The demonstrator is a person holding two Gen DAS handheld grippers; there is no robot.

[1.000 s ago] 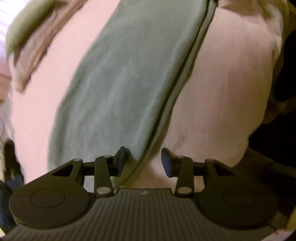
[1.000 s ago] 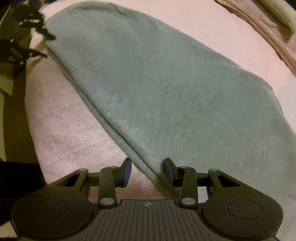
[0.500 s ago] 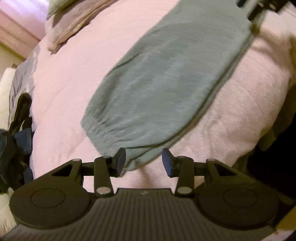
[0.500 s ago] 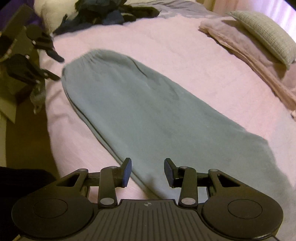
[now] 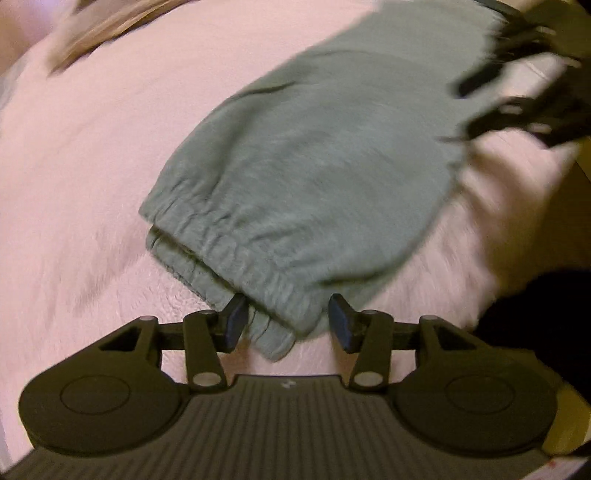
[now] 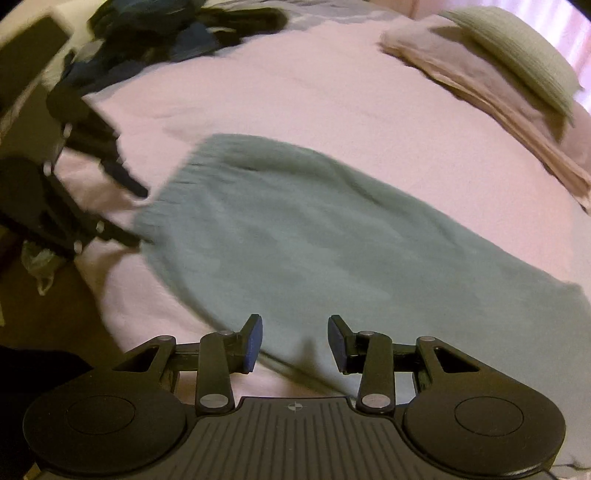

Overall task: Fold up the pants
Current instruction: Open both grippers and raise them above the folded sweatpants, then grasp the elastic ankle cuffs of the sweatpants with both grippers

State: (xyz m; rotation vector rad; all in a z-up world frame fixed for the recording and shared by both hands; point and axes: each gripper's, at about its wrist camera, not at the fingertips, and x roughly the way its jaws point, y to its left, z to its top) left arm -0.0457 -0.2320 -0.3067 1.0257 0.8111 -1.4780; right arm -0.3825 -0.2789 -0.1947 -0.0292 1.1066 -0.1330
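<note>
The green pants (image 6: 314,236) lie flat on the pink bed (image 6: 295,92), folded long, one leg on top of the other. The left tool (image 5: 284,321) is over the cuff end of the pants (image 5: 303,177). The corner of the cuffs sits between its two fingers, but the fingers do not press on it. They have just been opening a bit, so this tool is let go. The right tool (image 6: 295,341) is over the near edge of the pants, further along. Its fingers are spread too, with cloth showing in the gap below, and nothing is pinched. A moment ago the left tool was over the long edge of the pants; now it is by the cuffs. More of the bed shows now than before. Past the pants, at the far side of the bed, there is a green pillow (image 6: 517,51) on a folded tan blanket (image 6: 480,96). A pile of dark clothes (image 6: 155,33) sits at the far corner beyond the cuffs. Both pictures are blurry.
</note>
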